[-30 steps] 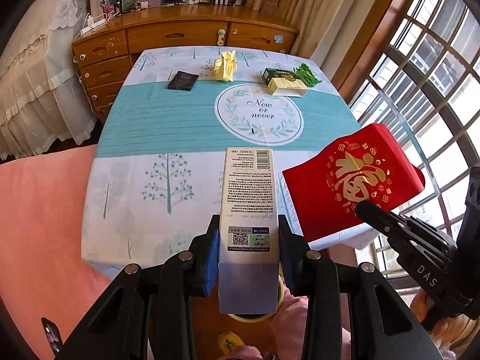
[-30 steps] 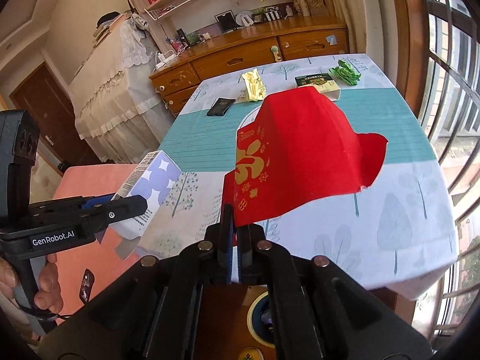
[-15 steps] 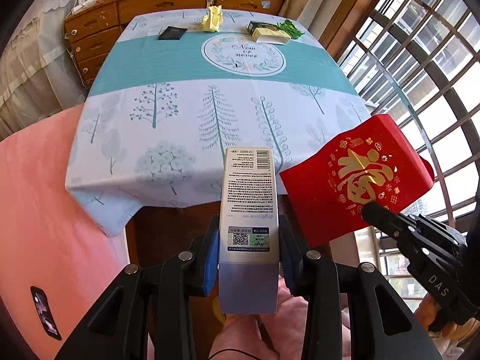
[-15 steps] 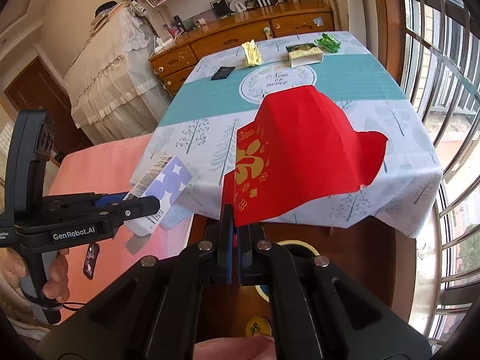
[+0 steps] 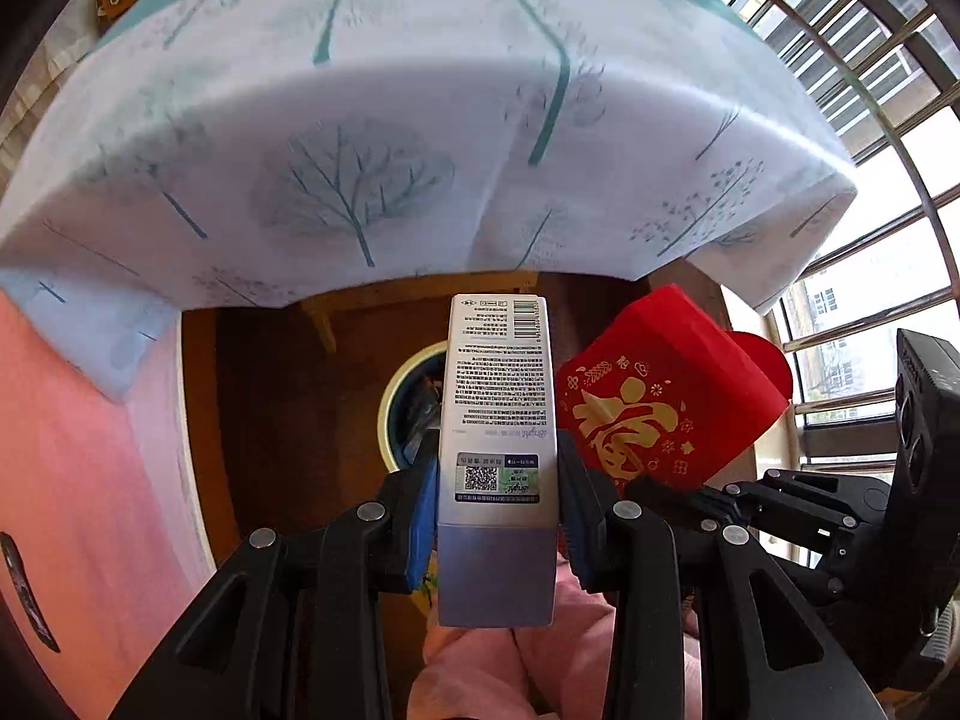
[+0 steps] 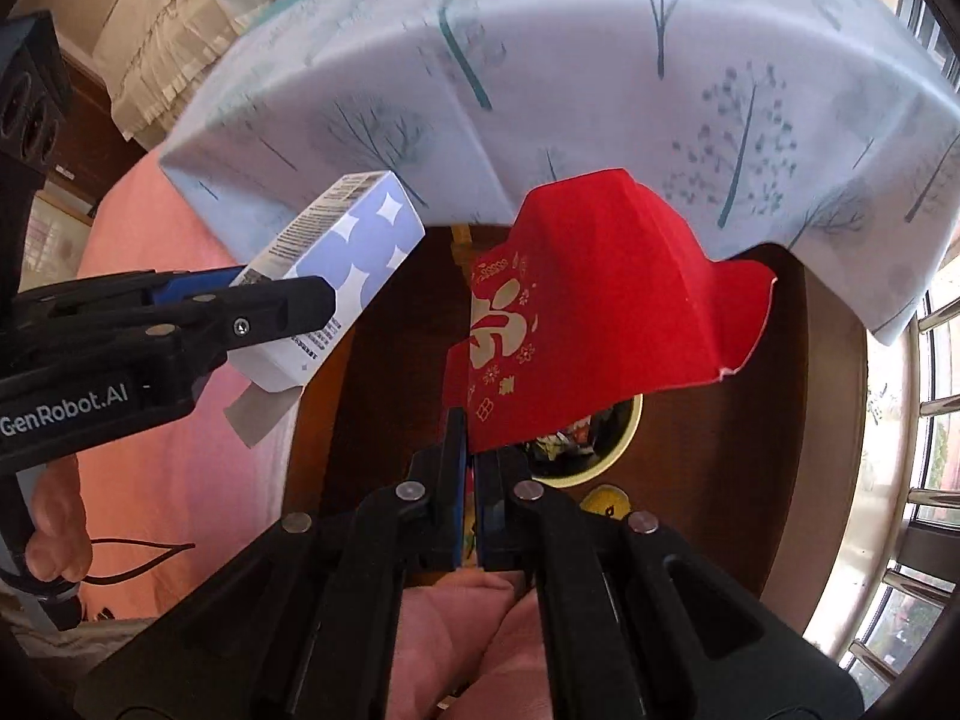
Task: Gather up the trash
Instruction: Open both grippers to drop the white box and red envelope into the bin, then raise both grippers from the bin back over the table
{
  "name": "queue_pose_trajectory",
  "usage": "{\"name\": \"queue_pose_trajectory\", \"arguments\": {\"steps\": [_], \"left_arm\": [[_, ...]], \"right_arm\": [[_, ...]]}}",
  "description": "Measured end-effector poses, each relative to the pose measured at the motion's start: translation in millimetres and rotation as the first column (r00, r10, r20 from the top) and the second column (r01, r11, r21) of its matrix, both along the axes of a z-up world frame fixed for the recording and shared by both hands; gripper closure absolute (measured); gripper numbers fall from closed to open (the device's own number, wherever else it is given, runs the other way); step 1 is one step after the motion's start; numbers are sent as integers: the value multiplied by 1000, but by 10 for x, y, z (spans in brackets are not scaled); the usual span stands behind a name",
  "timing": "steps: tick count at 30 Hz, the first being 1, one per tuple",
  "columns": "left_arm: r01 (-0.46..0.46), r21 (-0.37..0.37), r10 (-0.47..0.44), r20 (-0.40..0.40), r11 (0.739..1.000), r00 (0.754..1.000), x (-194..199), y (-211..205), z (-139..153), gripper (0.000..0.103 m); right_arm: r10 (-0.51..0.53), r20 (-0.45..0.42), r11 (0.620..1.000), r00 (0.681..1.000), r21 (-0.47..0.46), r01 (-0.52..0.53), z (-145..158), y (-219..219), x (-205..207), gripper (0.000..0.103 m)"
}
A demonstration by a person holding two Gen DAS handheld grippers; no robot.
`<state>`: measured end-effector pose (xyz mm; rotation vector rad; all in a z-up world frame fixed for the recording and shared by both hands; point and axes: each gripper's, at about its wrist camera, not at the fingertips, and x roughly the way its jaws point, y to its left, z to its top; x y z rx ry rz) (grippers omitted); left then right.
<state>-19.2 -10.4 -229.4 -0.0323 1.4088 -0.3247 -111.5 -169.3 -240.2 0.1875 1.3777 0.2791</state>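
Observation:
My left gripper (image 5: 497,498) is shut on a tall white and lilac carton (image 5: 497,420) with a barcode and printed text; the same carton (image 6: 342,264) shows at the left of the right wrist view. My right gripper (image 6: 471,468) is shut on the lower edge of a red envelope (image 6: 606,300) with gold characters, seen too in the left wrist view as the red envelope (image 5: 660,396). Both point steeply down, below the table's edge. A round yellow-rimmed bin (image 5: 408,402) with scraps inside stands on the floor under them; the bin (image 6: 606,444) is partly hidden by the envelope.
The tablecloth (image 5: 420,120), pale with tree prints, hangs over the table edge just above both grippers. A pink bedcover (image 5: 78,450) lies to the left. Barred windows (image 5: 870,120) run along the right. Dark wooden floor (image 6: 750,450) surrounds the bin. A hand (image 6: 57,516) grips the left handle.
Both grippers have dropped from above the tabletop to below its edge and tilted downward, each still holding its item. The tabletop items have gone out of view and the bin has appeared.

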Motion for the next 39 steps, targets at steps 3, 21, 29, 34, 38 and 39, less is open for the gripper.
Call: {"name": "queue_pose_trajectory", "arguments": {"steps": [3, 21, 29, 34, 38, 39], "left_arm": [[-3, 23, 4, -32, 1000, 999, 18, -109, -509, 68], [-68, 89, 79, -138, 994, 987, 127, -257, -2450, 44], [-86, 95, 98, -129, 992, 987, 73, -59, -2524, 32], [-113, 88, 122, -106, 990, 987, 89, 62, -2401, 32], [-126, 85, 134, -89, 988, 987, 93, 125, -2256, 32], [-131, 86, 138, -85, 988, 987, 97, 136, -2216, 32]], "right_arm": [[26, -41, 999, 999, -34, -27, -473, -70, -54, 103], [125, -218, 990, 968, -35, -136, -2487, -96, 145, 102], [86, -251, 994, 964, -50, -102, -2563, -5, 347, 102], [82, -249, 994, 965, -53, -98, -2527, 24, 341, 102], [81, -241, 994, 967, -51, -96, -2448, 76, 346, 102], [80, -236, 994, 968, -50, -95, -2420, 90, 354, 102]]}}
